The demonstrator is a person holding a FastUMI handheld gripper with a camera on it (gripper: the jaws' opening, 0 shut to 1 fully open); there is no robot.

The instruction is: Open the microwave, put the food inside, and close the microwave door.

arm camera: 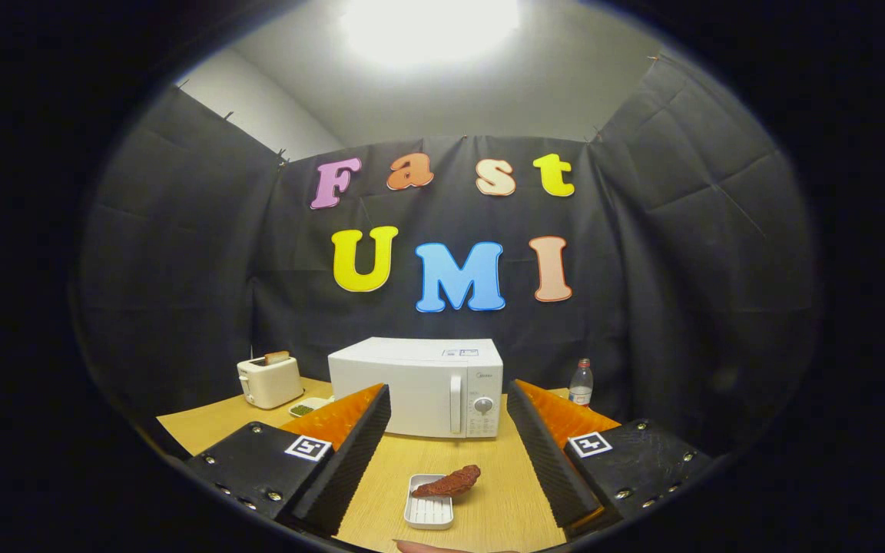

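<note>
Two fingers of the gripper (449, 442) stand wide apart, holding nothing, with bare wooden table (500, 499) between them. Just ahead in that gap sits a small white tray (429, 513), a reddish-brown piece of food (449, 483) lying over its far edge. Beyond, the white microwave (415, 386) stands shut, flanked by a toaster (269, 381), a small dish (306, 408) and a bottle (581, 382).
</note>
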